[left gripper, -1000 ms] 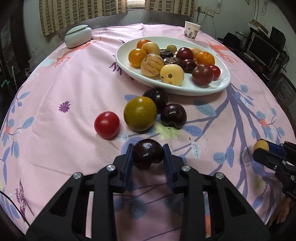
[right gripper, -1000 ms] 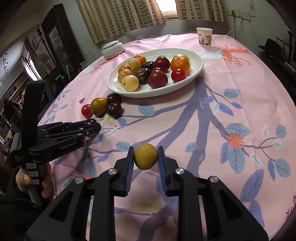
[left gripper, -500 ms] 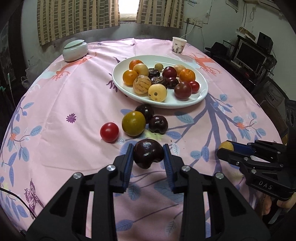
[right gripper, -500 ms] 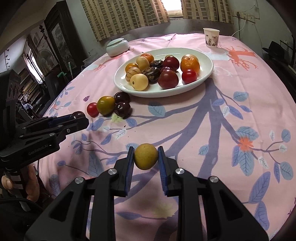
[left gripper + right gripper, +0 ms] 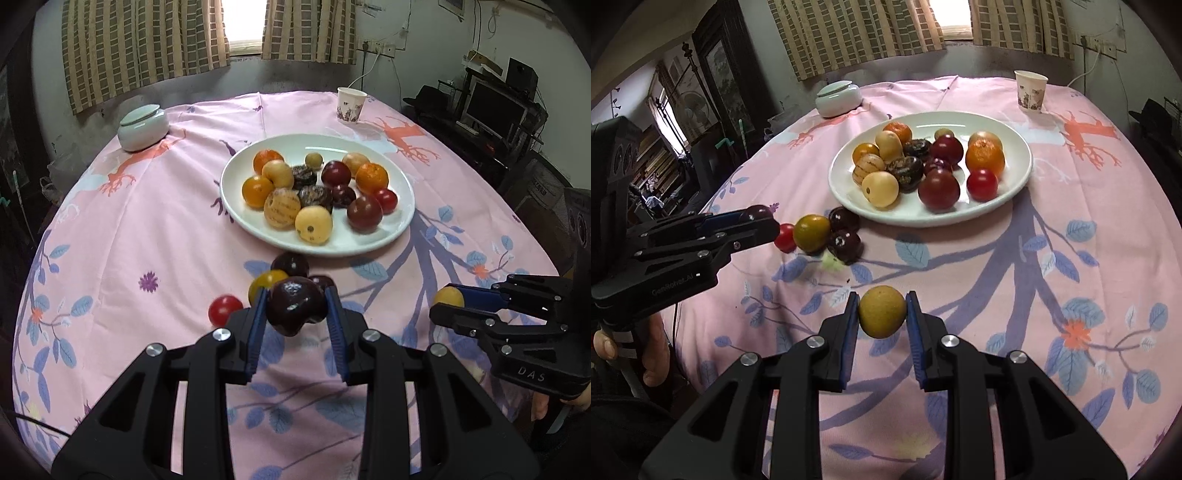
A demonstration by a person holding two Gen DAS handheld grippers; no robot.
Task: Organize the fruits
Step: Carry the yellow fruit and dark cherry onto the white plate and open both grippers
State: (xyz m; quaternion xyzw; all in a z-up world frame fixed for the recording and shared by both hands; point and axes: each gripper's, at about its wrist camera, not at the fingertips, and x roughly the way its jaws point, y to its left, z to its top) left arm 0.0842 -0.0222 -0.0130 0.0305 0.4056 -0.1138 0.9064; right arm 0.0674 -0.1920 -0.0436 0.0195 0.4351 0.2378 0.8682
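My left gripper [image 5: 295, 308] is shut on a dark purple plum [image 5: 295, 306], held above the pink tablecloth. My right gripper [image 5: 882, 312] is shut on a yellow round fruit [image 5: 882, 311], also lifted; it shows at the right in the left wrist view [image 5: 447, 297]. A white oval plate [image 5: 1015, 184] in the table's middle holds several fruits. On the cloth before it lie a red tomato [image 5: 785, 237], a yellow-green fruit [image 5: 811, 232] and two dark plums [image 5: 844, 218]. The left gripper [image 5: 759, 216] hangs beside these.
A pale green lidded jar [image 5: 143, 127] stands at the back left. A paper cup [image 5: 351, 104] stands at the back right. Curtains, a cabinet and a monitor surround the round table. The cloth near both grippers is bare.
Both grippers have risen and pulled back from the table with their fruits held. The plate and loose fruits now look farther away.
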